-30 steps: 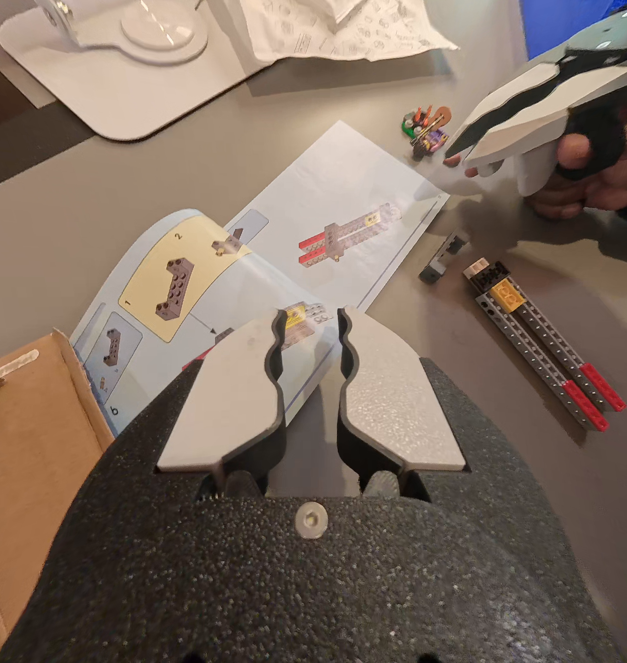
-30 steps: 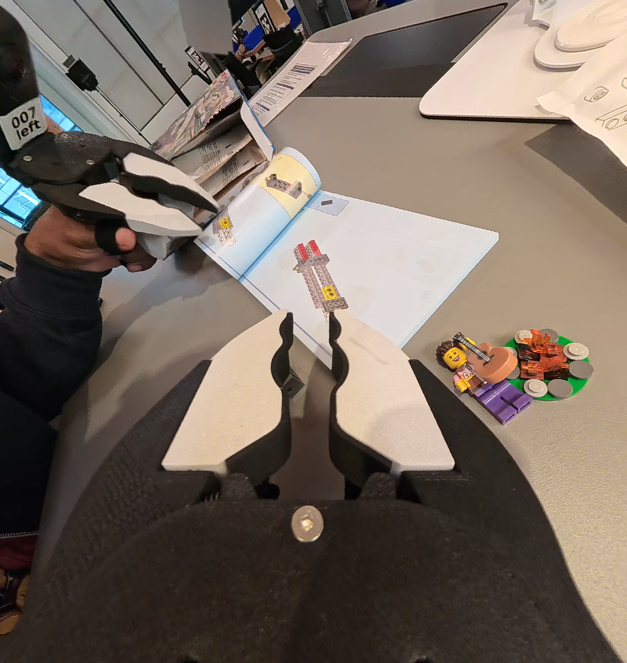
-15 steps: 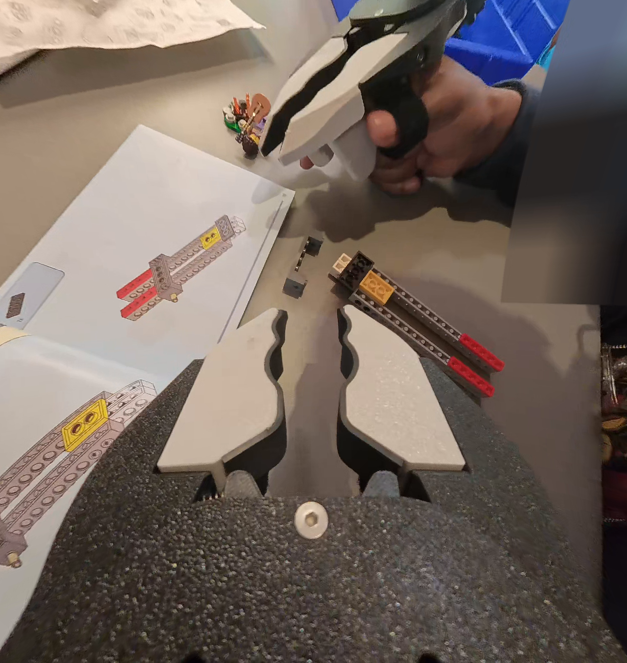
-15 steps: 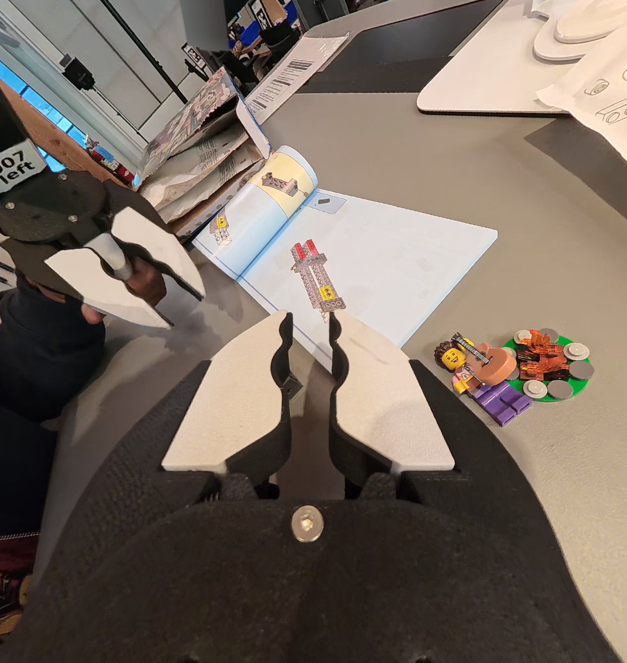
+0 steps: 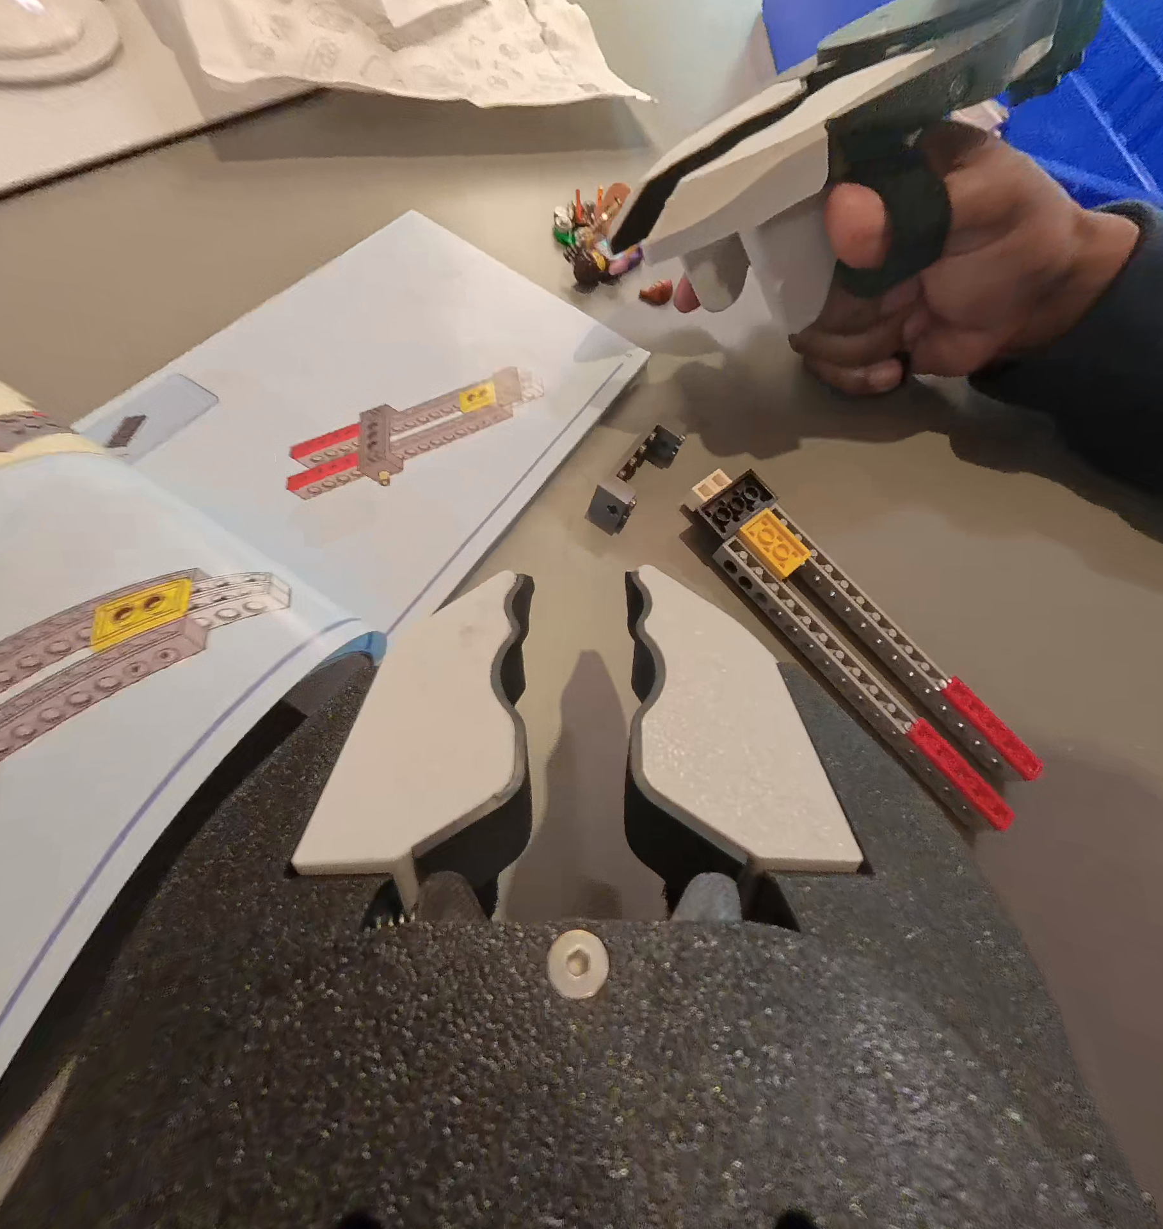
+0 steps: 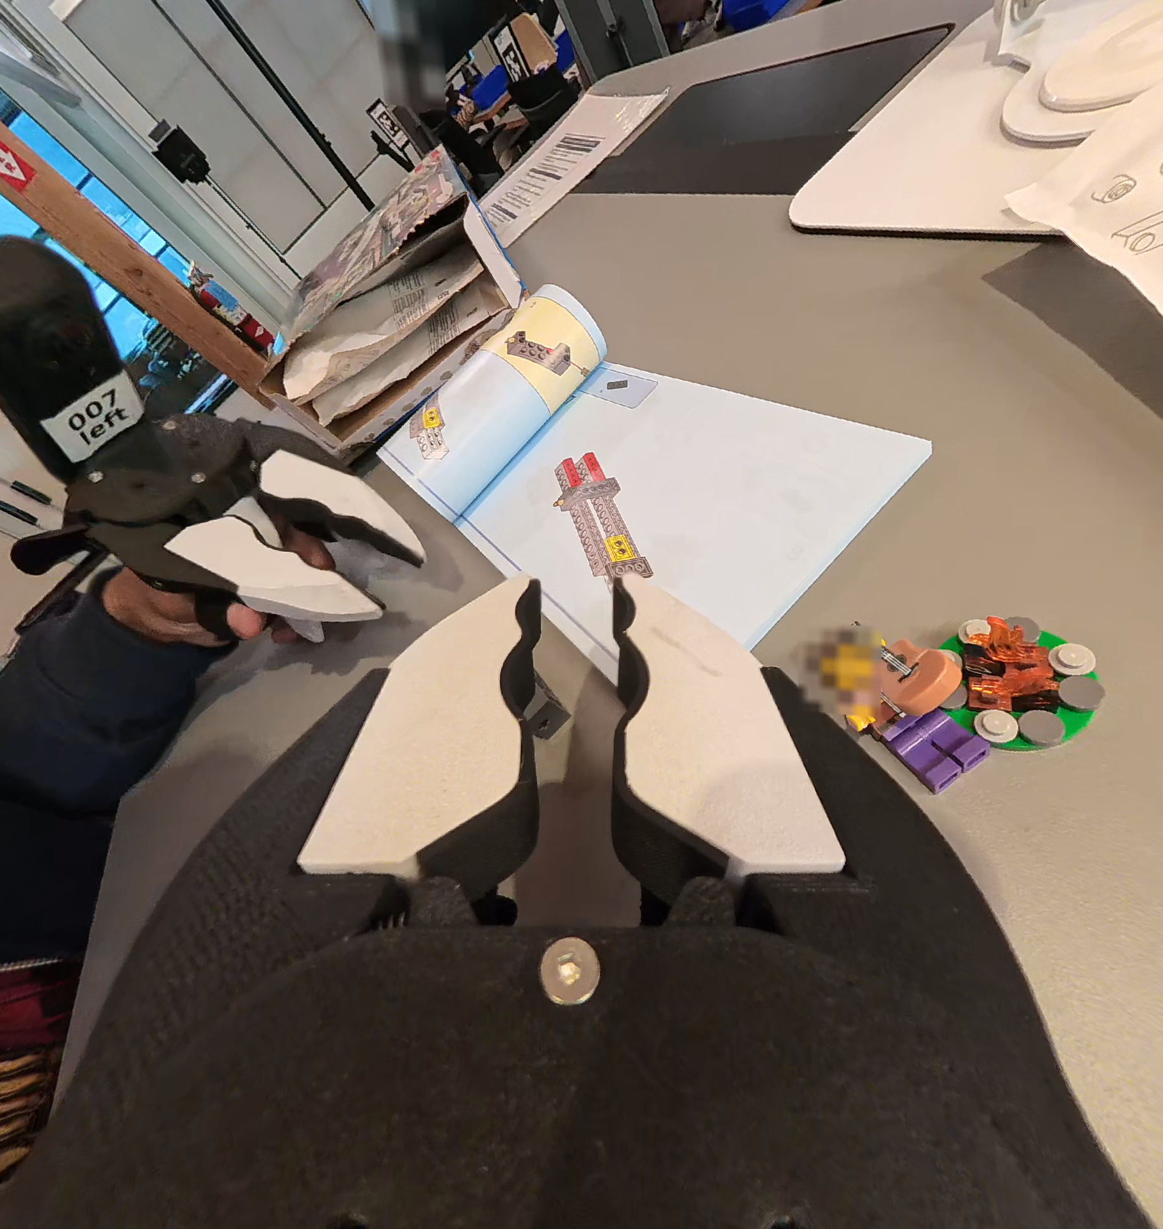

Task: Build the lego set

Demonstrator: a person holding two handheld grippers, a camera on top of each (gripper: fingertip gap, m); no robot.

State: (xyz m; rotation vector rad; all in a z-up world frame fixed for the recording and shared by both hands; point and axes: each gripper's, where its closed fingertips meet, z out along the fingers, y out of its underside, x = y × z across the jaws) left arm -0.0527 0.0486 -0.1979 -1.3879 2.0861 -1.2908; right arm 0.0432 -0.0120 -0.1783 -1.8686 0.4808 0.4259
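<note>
Here we see the left tool (image 5: 578, 585) hovering low over the grey counter (image 5: 964, 598), its jaws partly open and gripping nothing; a small dark grey brick piece (image 5: 610, 509) lies just ahead of its tips, and a long grey beam assembly (image 5: 858, 652) with red ends and a yellow plate lies just to its right. The open instruction booklet (image 5: 366, 412) lies to its left. The right tool (image 6: 572, 588), too, is partly open and bare, above the booklet's near edge, with a toy figure and campfire build (image 6: 1004, 685) on the counter to its right.
</note>
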